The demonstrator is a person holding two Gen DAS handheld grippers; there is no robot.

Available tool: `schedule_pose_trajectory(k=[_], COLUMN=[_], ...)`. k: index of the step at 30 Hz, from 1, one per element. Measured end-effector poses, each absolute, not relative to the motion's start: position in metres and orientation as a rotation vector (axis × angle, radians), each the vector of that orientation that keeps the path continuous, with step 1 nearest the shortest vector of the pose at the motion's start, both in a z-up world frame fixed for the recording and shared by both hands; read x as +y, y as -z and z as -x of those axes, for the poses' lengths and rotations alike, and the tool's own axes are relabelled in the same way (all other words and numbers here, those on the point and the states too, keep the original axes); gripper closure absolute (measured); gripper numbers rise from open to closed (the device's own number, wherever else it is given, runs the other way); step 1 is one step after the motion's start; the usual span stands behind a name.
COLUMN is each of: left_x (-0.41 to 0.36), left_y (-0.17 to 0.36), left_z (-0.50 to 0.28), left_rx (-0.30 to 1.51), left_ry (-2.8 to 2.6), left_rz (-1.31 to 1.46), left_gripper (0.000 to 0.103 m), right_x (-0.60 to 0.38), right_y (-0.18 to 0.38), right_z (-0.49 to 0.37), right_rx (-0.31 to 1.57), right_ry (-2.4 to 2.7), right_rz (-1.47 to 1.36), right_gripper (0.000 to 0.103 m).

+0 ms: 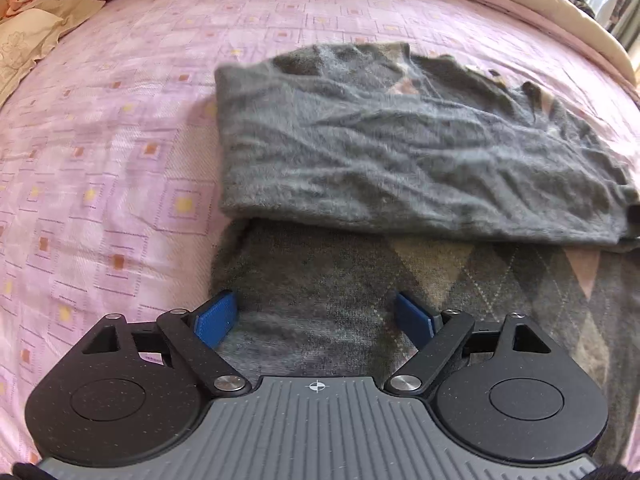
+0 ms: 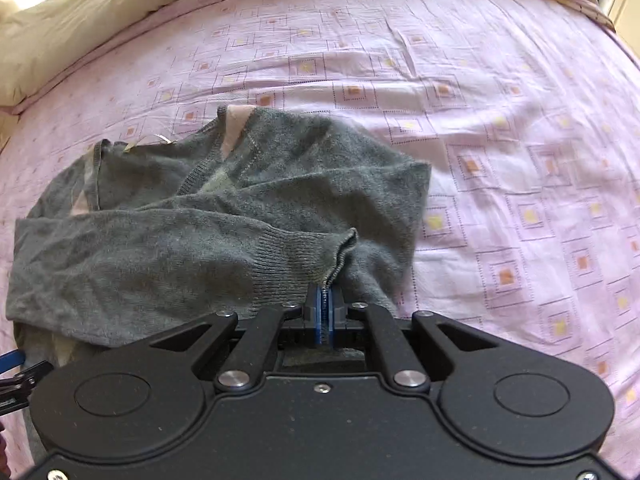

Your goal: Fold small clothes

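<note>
A grey knitted sweater [image 1: 400, 152] with an argyle front lies on the pink bedspread [image 1: 100, 140]. One sleeve is laid across its body. In the left wrist view my left gripper [image 1: 316, 316] hovers open over the sweater's lower body, its blue pads [image 1: 216, 320] wide apart with nothing between them. In the right wrist view the sweater [image 2: 200, 208] fills the left half. My right gripper [image 2: 325, 308] is shut on the ribbed cuff [image 2: 312, 256] of the sleeve, which stretches left across the garment. The left gripper's tip [image 2: 16, 372] shows at the far left edge.
Cream pillows and a duvet [image 2: 60, 32] line the far side of the bed. More cream bedding [image 1: 32, 32] lies at the upper left in the left wrist view. Bare pink bedspread [image 2: 520, 180] extends to the right of the sweater.
</note>
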State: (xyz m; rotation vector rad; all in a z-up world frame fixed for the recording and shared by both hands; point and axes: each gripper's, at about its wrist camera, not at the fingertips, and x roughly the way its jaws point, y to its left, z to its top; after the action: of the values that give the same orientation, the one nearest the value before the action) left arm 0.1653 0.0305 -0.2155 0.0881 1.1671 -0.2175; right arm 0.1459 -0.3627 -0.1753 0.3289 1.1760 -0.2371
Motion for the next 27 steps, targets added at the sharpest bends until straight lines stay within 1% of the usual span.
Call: schedule_pose_trajectory(k=[5,9,11,16,17,18,19,20,22,26,27], left_x=[0.036,0.024,0.017,0.006,0.009,0.013,0.018,0.027,0.042,0.05,0.051], left_y=[0.186,0.172,0.174,0.196,0.202,0.211,0.219,0.222,0.224,0.223,0.224], left_z=[-0.167,-0.185,-0.201,-0.231,-0.236,-0.241,-0.245,-0.247,-0.249,-0.245,-0.244], left_rx=[1.066,0.987,0.985,1.001,1.019,1.048,1.08,1.077,1.09,1.084,1.083], left_ry=[0.233,0.255,0.253,0.205,0.176,0.142,0.112,0.122,0.134,0.133,0.131], left_rz=[-0.08,-0.121,-0.131,-0.209,-0.234,-0.264,-0.284,-0.249,-0.175,-0.166,-0.153], left_gripper=[0.018,0.018,0.018,0.018,0.018,0.019,0.016,0.016,0.015,0.015,0.014], right_x=[-0.357,-0.357,-0.357,-0.362,-0.364,-0.366,-0.368,-0.371,-0.374,-0.367,-0.364], right_y=[0.176,0.178,0.179,0.178,0.178,0.178,0.178,0.178,0.174,0.163,0.162], right_z=[-0.146,-0.144,-0.143,-0.139,-0.138,-0.137,-0.136,-0.134,-0.132,-0.131,-0.132], right_rx=[1.171,1.171,1.172,1.168,1.169,1.17,1.172,1.172,1.16,1.099,1.086], right_ry=[0.224,0.228,0.227,0.246,0.26,0.273,0.287,0.302,0.339,0.35,0.334], right_rz=[-0.302,-0.315,-0.317,-0.311,-0.305,-0.301,-0.3,-0.303,-0.289,-0.246,-0.246], right_gripper=[0.092,0.09,0.086,0.086,0.084,0.075,0.07,0.062,0.061,0.061,0.058])
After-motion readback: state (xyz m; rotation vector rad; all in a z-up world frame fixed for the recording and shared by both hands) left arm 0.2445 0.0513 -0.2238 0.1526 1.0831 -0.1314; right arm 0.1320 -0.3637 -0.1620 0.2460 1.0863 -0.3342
